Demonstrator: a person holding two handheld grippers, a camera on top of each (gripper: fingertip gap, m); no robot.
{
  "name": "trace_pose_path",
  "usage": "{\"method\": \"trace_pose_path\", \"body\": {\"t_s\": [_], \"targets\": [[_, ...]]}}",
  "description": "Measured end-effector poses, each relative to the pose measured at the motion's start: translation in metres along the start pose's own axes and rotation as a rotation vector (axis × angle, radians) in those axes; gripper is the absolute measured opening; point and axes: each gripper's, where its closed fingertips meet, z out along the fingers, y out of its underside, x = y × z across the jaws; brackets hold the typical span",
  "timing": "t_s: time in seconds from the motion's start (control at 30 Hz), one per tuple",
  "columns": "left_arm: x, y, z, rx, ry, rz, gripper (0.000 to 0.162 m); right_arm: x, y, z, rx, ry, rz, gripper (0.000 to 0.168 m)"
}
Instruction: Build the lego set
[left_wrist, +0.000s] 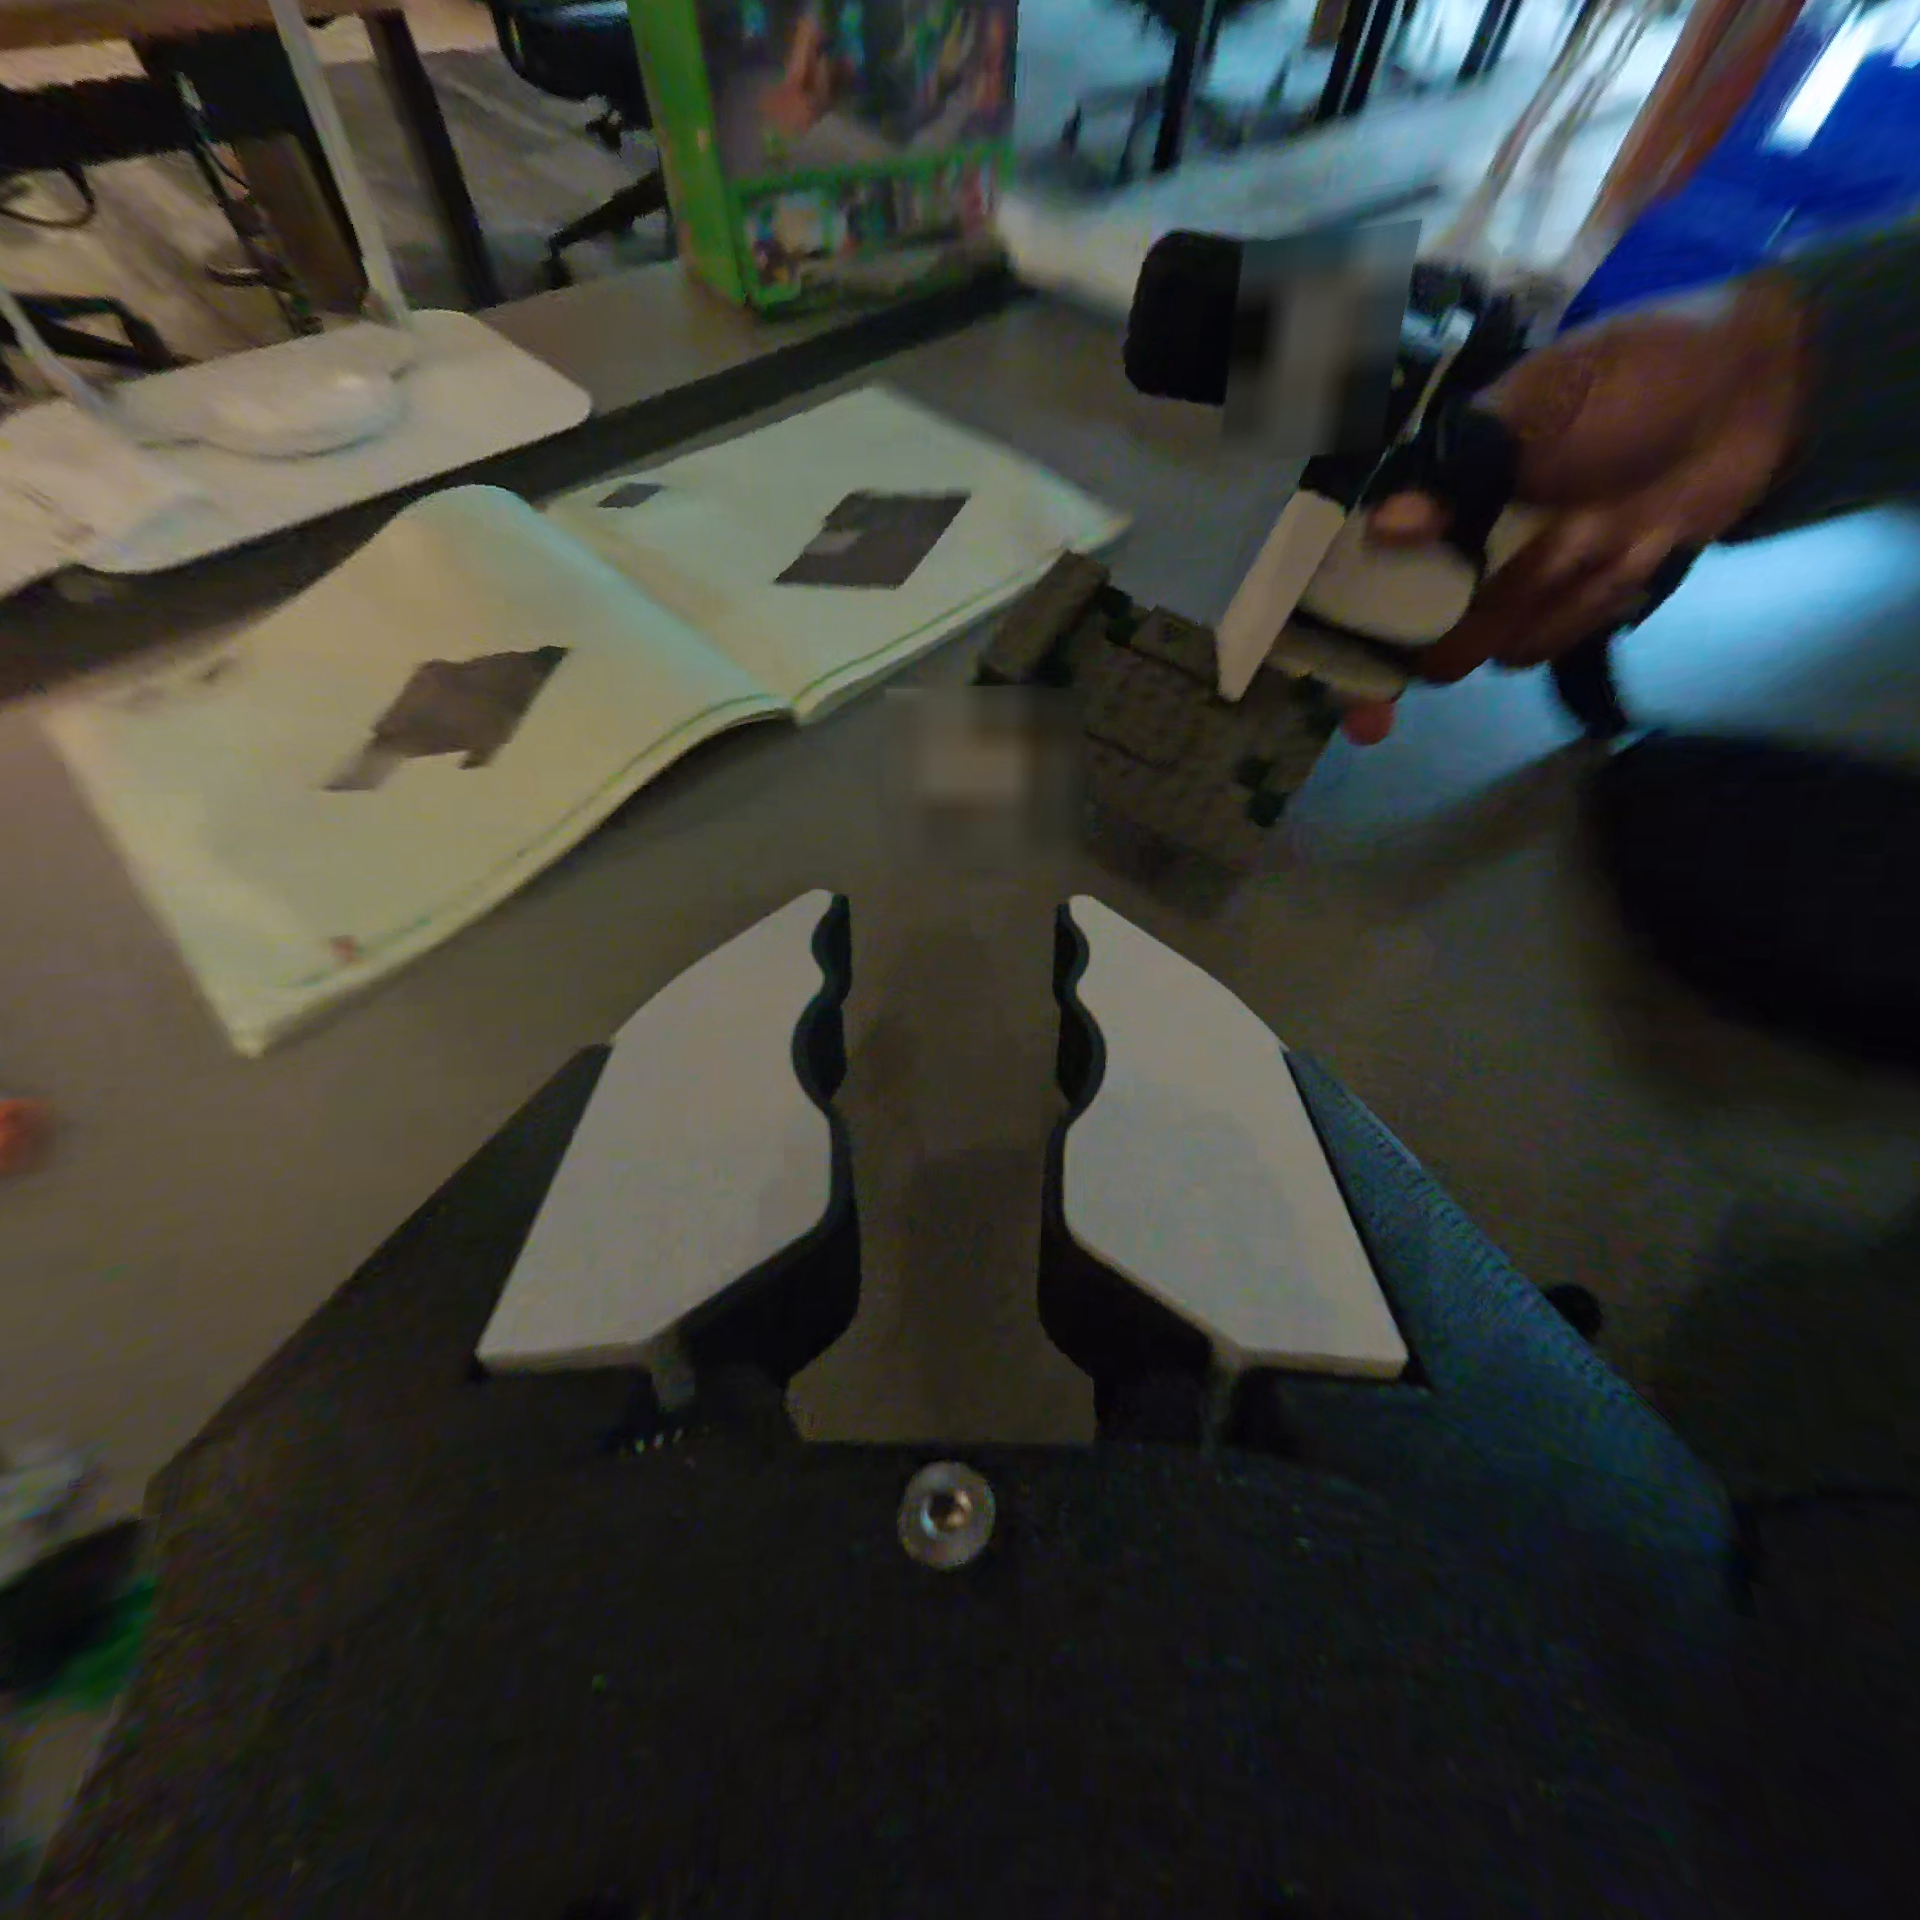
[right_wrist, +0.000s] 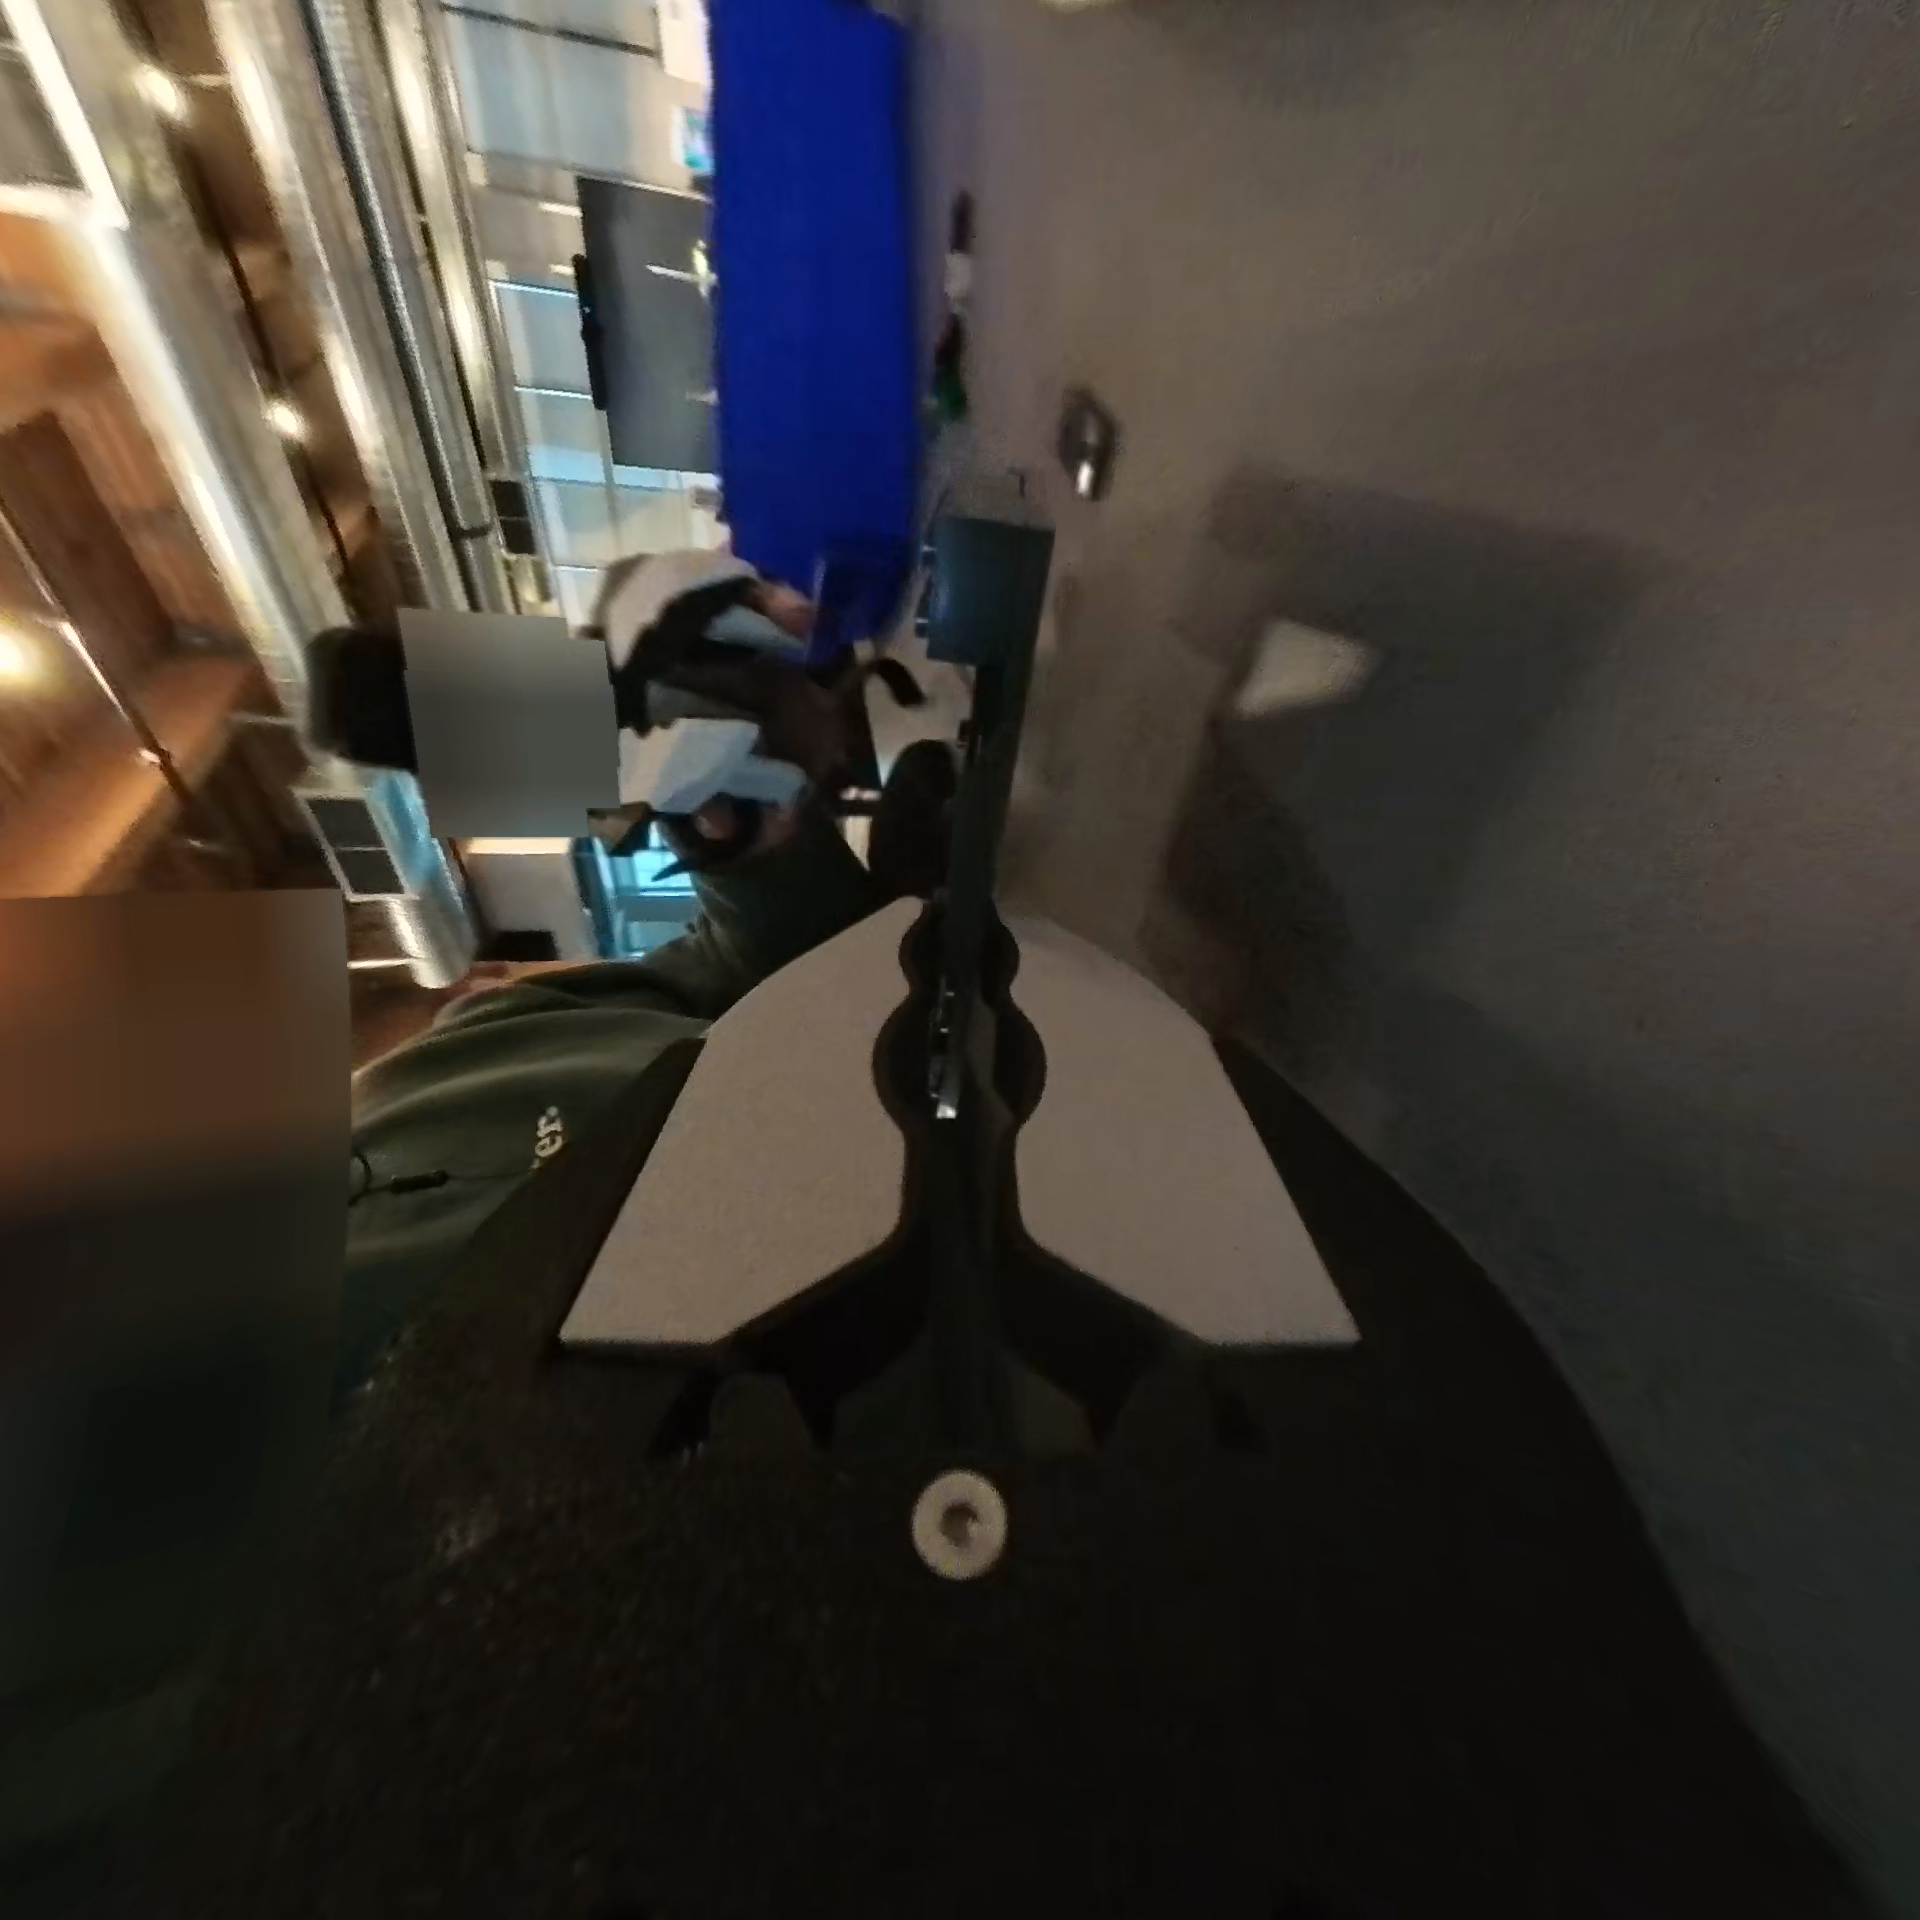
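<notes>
On the table (left_wrist: 1455, 1039), green lego box (left_wrist: 831, 156), upright, contents unseen.

I'm looking over a grey desk (left_wrist: 1351, 1091); beyond its far edge there's a wooden table (left_wrist: 312, 125) with dark legs and cables. On my right view, rolled sideways: a blue panel (right_wrist: 810, 312), bright windows (right_wrist: 551, 343), warm wood walls (right_wrist: 94, 644) with small lights.

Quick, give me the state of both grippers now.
Left gripper: open, empty, hovering over the table.
Right gripper: shut on a thin dark piece, held at the lego build.
</notes>
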Motion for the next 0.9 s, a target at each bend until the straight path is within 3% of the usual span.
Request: {"method": "trace_pose_path", "body": {"t_s": [0.27, 0.5, 0.7, 0.9], "targets": [[-0.014, 0.022, 0.019, -0.119, 0.000, 0.098, 0.037, 0.029, -0.001, 0.002, -0.117, 0.134, 0.056, 0.008], [-0.020, 0.032, 0.024, -0.161, 0.008, 0.120, 0.038, 0.034, 0.004, -0.008, -0.256, 0.261, 0.043, 0.033], [-0.025, 0.036, 0.028, -0.185, 0.017, 0.129, 0.037, 0.031, 0.005, -0.021, -0.212, 0.338, -0.070, 0.055], [-0.016, 0.030, 0.041, -0.198, 0.035, 0.177, 0.036, 0.029, -0.001, -0.011, -0.208, 0.387, -0.203, 0.057]]}}
